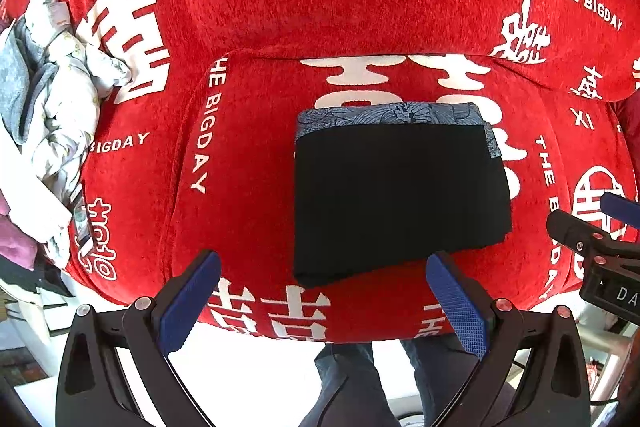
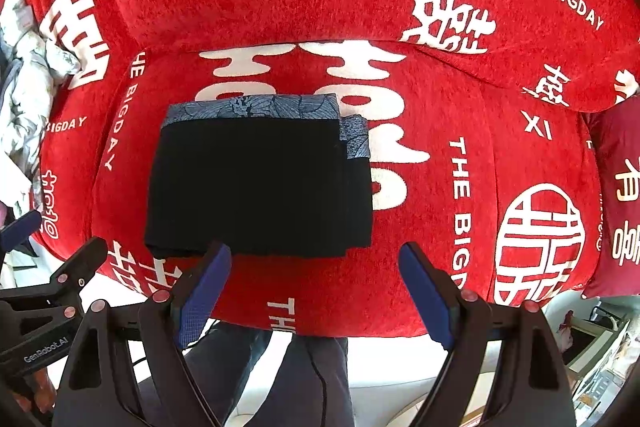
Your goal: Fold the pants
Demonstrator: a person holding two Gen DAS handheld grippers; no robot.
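We look down on a sofa seat cushion [image 1: 248, 211] draped in a red cover with white lettering. At the far left edge of the sofa lies a heap of pale and grey laundry [image 1: 48, 99], well apart from everything else.

Moving right, our left tongs [image 1: 322, 301] hang over the front edge of the cushion, spread wide with nothing between the blue pads. The pants [image 1: 396, 195] lie just beyond them, toward the backrest, in the middle of the cushion: a flat, dark rectangle, with a band of blue patterned fabric showing along its back edge and at its back right corner. Its long axis runs left to right, parallel to the front edge. The near edge of the bundle sits between the left tongs' pads as seen from above, but we cannot tell whether they touch it.

Further right, our right tongs [image 2: 316, 283] are also spread and empty, over the front edge, with the pants [image 2: 256, 183] ahead and to their left. The left hand looks nearer the bundle. The folding appears largely done.
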